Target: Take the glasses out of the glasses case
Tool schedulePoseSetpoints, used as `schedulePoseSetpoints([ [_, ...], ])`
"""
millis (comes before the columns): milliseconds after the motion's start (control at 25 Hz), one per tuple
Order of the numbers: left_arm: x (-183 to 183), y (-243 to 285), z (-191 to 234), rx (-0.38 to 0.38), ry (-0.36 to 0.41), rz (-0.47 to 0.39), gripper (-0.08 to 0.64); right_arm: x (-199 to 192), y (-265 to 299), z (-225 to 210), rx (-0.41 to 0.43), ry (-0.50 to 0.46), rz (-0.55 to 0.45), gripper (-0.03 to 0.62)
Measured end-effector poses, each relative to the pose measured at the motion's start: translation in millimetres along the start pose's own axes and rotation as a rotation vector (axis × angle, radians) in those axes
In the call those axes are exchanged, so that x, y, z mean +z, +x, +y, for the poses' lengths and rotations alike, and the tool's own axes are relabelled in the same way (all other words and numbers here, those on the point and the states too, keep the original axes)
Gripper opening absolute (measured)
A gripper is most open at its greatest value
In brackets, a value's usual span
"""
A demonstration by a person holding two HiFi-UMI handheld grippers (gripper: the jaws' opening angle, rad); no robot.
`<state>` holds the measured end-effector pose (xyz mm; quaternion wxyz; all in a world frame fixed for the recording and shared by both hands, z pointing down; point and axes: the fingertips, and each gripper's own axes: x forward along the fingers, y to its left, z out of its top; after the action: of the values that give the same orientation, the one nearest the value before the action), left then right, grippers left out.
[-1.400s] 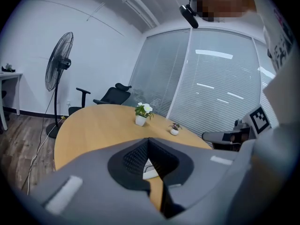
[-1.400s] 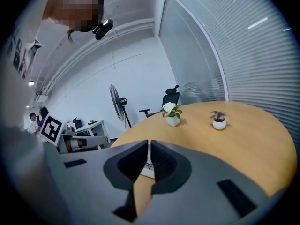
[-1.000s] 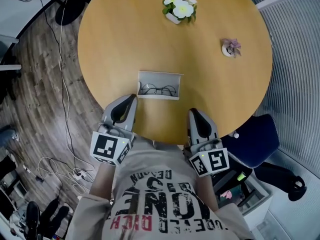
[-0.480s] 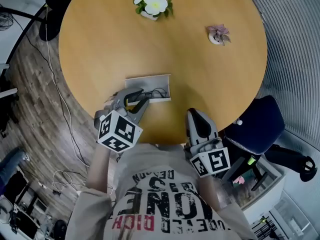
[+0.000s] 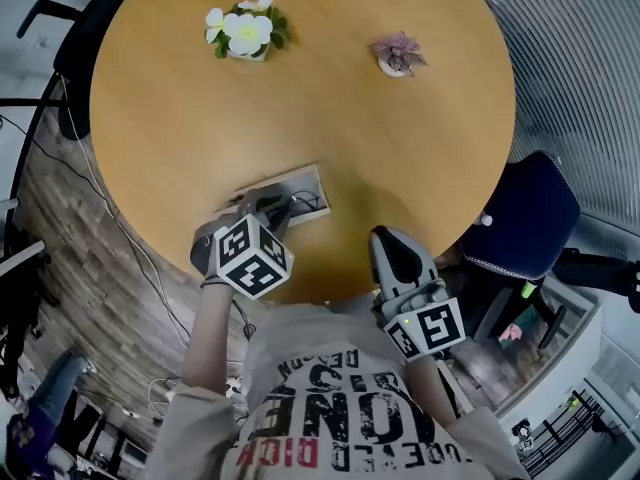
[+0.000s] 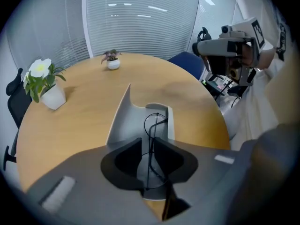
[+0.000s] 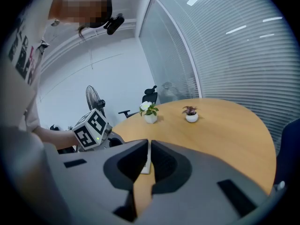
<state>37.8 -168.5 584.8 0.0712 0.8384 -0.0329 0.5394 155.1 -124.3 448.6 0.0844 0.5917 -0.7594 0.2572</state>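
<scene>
While the right gripper (image 5: 388, 243) is hovering over the near edge of the table (image 5: 350, 118), close to the person's shirt, its jaws are sitting clenched together with nothing between them. It is taking no part in the pickup.

Just beyond it, on the person's left, the left gripper (image 6: 147, 143) is pointing steeply down into the glasses case (image 6: 121, 121). Its jaws have just been closing, and the thin dark wire of the glasses (image 6: 156, 121) is running up the narrow gap between them. As far as the left gripper view shows, the pads are not yet pressing on that wire, since a sliver of the case's pale floor is showing beside it. I am therefore judging the grip as nearly made rather than made.

The case is lying open on the table near its front edge, with its lid standing up on one side, so the opening step is looking done. The glasses are lying inside the tray, not lifted at all. What is remaining is pinching the frame, raising it clear of the case walls, and presumably setting it down on bare tabletop.

Farther back, a pot of white flowers (image 5: 243, 35) and a small purple plant (image 5: 398, 55) are standing well apart from the case, leaving plenty of open wood between.
</scene>
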Motion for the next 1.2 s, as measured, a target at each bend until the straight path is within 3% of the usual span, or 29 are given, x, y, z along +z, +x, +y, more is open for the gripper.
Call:
schedulePoseSetpoints([
  [120, 0, 7, 0, -0.02, -0.007, 0.028, 0.061, -1, -2, -2, -0.022, 0.012, -0.004, 0.029],
  [440, 3, 5, -4, -0.011, -0.008, 0.005, 0.02, 2, -2, -3, -0.032, 0.007, -0.006, 0.029],
  [600, 8, -7, -3, -0.007, -0.044, -0.031, 0.015, 5, -4, -2, -0.043, 0.001, -0.012, 0.029],
  [1200, 24, -67, -18, 0.088, -0.057, -0.186, 0.014, 9, -24, 29, -0.04, -0.018, -0.064, 0.029],
])
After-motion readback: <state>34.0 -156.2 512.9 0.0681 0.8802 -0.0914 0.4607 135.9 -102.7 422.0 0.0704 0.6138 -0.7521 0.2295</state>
